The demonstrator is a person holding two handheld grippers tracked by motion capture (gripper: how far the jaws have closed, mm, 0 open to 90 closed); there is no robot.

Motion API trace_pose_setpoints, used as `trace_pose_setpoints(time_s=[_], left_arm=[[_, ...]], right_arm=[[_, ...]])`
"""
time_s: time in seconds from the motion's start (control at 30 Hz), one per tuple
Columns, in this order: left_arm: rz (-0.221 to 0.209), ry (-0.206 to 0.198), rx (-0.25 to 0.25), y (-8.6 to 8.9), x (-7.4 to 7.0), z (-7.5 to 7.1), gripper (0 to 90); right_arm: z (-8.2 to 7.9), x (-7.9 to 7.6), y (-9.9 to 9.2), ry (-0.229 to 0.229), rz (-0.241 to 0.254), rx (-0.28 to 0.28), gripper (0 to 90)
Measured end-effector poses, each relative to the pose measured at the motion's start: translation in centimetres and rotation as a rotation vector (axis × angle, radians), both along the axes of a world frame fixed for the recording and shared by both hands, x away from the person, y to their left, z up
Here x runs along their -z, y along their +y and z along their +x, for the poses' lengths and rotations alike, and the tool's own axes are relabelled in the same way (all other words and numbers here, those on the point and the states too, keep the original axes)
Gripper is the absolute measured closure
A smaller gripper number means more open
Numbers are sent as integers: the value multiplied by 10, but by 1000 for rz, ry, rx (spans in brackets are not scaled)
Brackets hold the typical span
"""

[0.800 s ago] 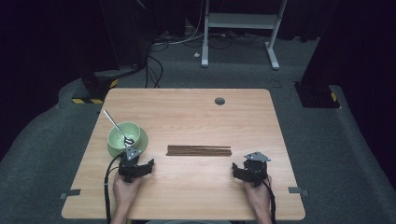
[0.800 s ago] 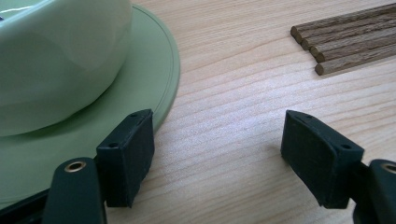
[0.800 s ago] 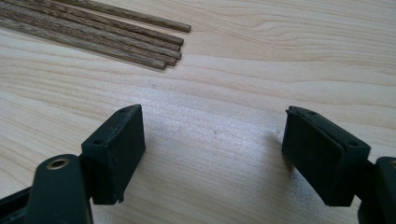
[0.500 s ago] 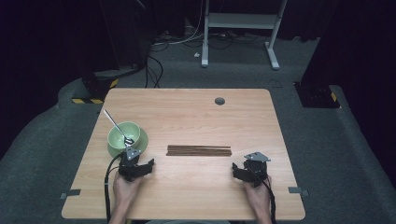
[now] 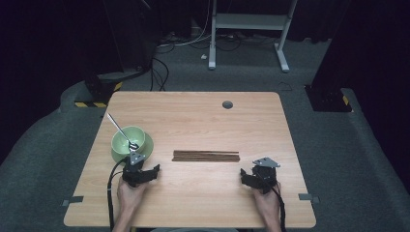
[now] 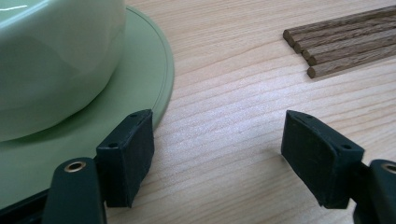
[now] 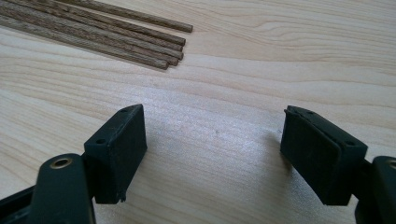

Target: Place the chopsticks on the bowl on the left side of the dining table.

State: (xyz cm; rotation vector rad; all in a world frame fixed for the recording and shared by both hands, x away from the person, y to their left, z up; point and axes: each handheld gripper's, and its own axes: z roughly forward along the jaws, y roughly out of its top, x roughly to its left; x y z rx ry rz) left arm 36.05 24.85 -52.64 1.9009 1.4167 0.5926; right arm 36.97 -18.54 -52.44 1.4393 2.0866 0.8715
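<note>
On the wooden table (image 5: pixel 203 121), left of the brown sticks (image 5: pixel 206 155), a green bowl (image 5: pixel 126 138) with a metal spoon (image 5: pixel 121 130) stood on a green saucer (image 5: pixel 147 146). Just below the bowl, the left gripper (image 5: pixel 145 171) rested with jaws spread wide around nothing, one jaw beside the saucer's rim. Right of the sticks and nearer the person, the right gripper (image 5: pixel 249 178) lay equally wide, grasping nothing.
</note>
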Motion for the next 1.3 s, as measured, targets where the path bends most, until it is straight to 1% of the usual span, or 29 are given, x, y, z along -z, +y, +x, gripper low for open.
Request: trace_pose_setpoints(time_s=[0.1,0.3,0.53,0.63,0.73,0.87,0.93,1.17,1.3], left_arm=[[-9,-8,0,0,-1,-1,257],[-28,-5,25,-1,-4,-1,257],[-49,-13,46,-4,-8,-3,257],[-52,-6,65,-6,-10,-3,257],[-40,-6,87,-9,-14,-3,257],[-70,-11,106,-10,-19,-3,256],[-71,-16,116,-12,-21,-3,255],[-81,-10,153,-22,-23,-1,248],[-72,-15,174,-28,-27,1,243]], right_arm=[[0,0,0,0,0,0,220],[0,0,0,0,0,0,220],[0,0,0,0,0,0,220],[0,0,0,0,0,0,220],[0,0,0,-1,-1,-1,220],[0,0,0,0,0,0,216],[0,0,0,0,0,1,216],[0,0,0,0,0,0,216],[0,0,0,0,0,0,216]])
